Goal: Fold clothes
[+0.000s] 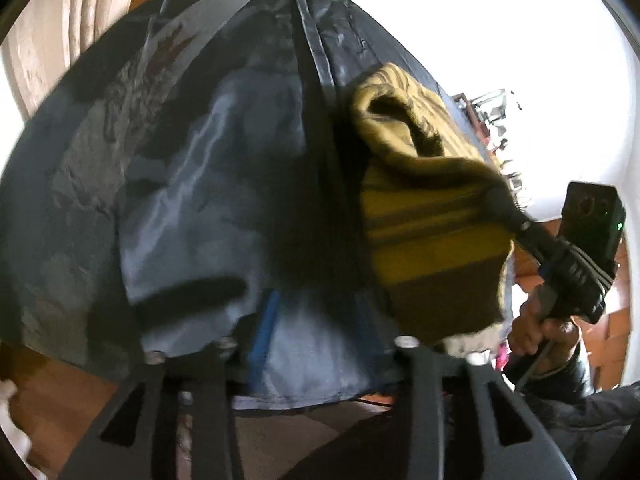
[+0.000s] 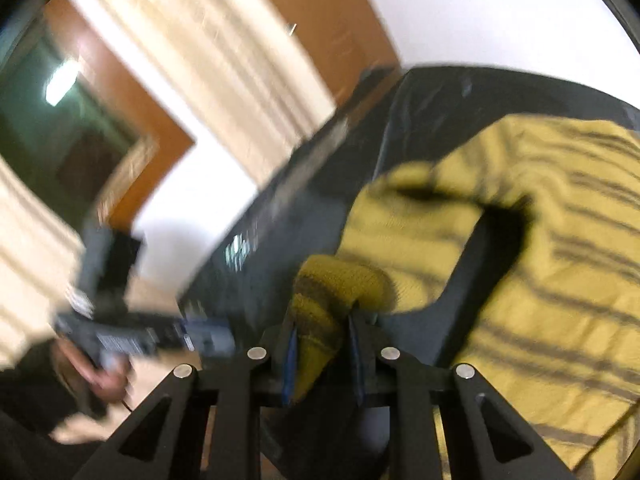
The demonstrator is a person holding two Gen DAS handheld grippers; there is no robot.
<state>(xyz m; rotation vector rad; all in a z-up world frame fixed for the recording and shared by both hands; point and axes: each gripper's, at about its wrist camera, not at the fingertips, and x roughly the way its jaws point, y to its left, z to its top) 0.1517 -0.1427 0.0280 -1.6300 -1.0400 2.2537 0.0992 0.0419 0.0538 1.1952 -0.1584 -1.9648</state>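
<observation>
A mustard-yellow sweater with dark stripes (image 1: 424, 216) (image 2: 540, 240) lies bunched on the right side of a table under a dark blue-grey patterned cloth (image 1: 200, 180) (image 2: 320, 184). My right gripper (image 2: 324, 312) is shut on a folded edge of the sweater and lifts it off the cloth. In the left wrist view its fingertips (image 1: 508, 208) pinch the sweater's right end. My left gripper (image 1: 320, 320) hovers over the cloth's near edge, to the left of the sweater. Its blue-padded left finger (image 1: 264, 320) shows with the jaws apart and nothing between them. The other finger is lost in shadow.
A hand (image 1: 536, 328) grips the right tool's handle, and another hand (image 2: 100, 376) holds the left tool (image 2: 140, 332). Cream curtains (image 2: 208, 52), a wooden door frame (image 2: 132, 92) and a white wall stand behind the table. Cluttered shelves (image 1: 492, 120) sit far right.
</observation>
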